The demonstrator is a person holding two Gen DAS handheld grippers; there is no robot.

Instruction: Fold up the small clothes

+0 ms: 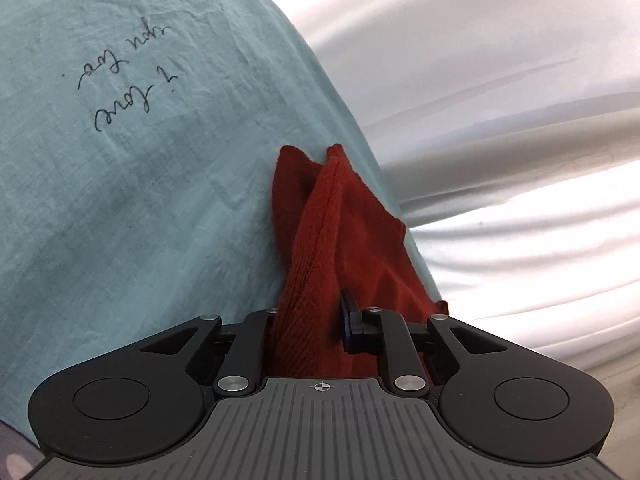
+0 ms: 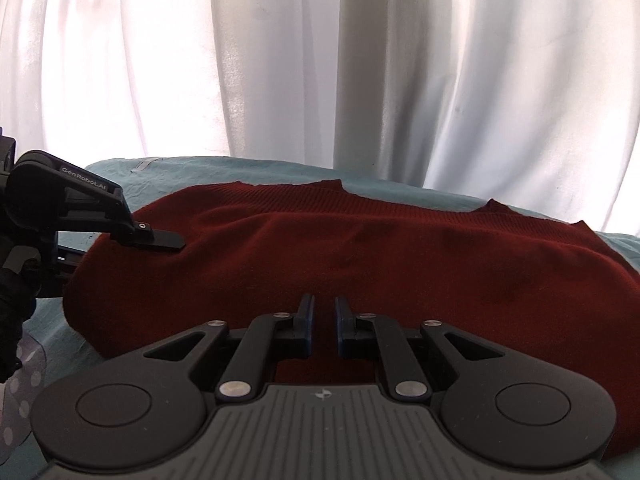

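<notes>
A dark red knit garment (image 2: 360, 256) lies folded across a teal cloth (image 2: 256, 170). My left gripper (image 1: 316, 320) is shut on the garment's left edge (image 1: 340, 232), which fills the space between the jaws. In the right wrist view the left gripper (image 2: 168, 242) bites that edge from the left. My right gripper (image 2: 324, 312) sits over the garment's near edge with a narrow gap between the jaws; red fabric shows in the gap, and I cannot tell whether it is gripped.
The teal cloth (image 1: 120, 200) bears black handwriting (image 1: 128, 76). White curtains (image 2: 320, 60) hang right behind the surface. A polka-dot fabric (image 2: 24, 392) shows at the lower left.
</notes>
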